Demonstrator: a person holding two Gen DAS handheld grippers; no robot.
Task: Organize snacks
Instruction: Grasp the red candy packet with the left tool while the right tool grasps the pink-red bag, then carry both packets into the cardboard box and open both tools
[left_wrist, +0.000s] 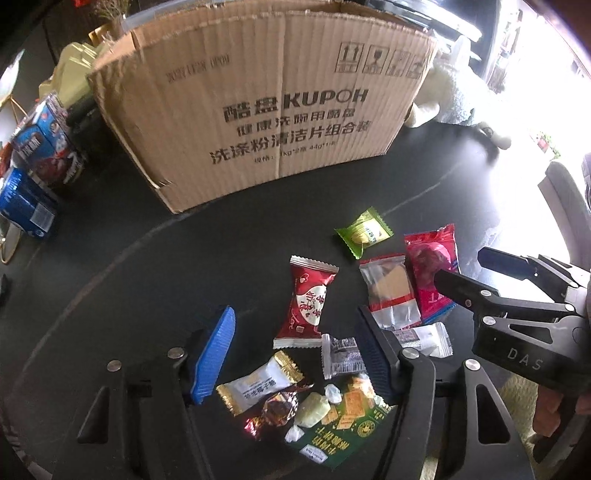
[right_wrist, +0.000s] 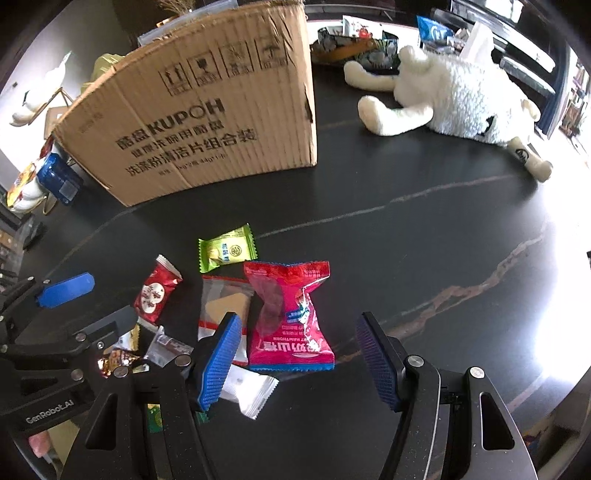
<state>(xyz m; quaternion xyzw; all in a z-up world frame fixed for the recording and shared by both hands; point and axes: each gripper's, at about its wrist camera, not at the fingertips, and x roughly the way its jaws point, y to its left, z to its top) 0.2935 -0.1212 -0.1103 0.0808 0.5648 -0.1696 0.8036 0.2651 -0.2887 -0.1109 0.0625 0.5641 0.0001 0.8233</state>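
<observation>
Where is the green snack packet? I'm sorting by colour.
The green snack packet lies on the black table between the cardboard box and the pink hawthorn packet.

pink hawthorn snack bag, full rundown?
The pink snack bag is a glossy plastic pouch with serrated end seals, a clear window showing dark reddish contents, white print and a blue strip along its near edge. It looks sealed and lies flat on the dark table, its left edge meeting the clear cracker packet. The open right gripper frames it; whether the pads touch it is unclear.
</observation>
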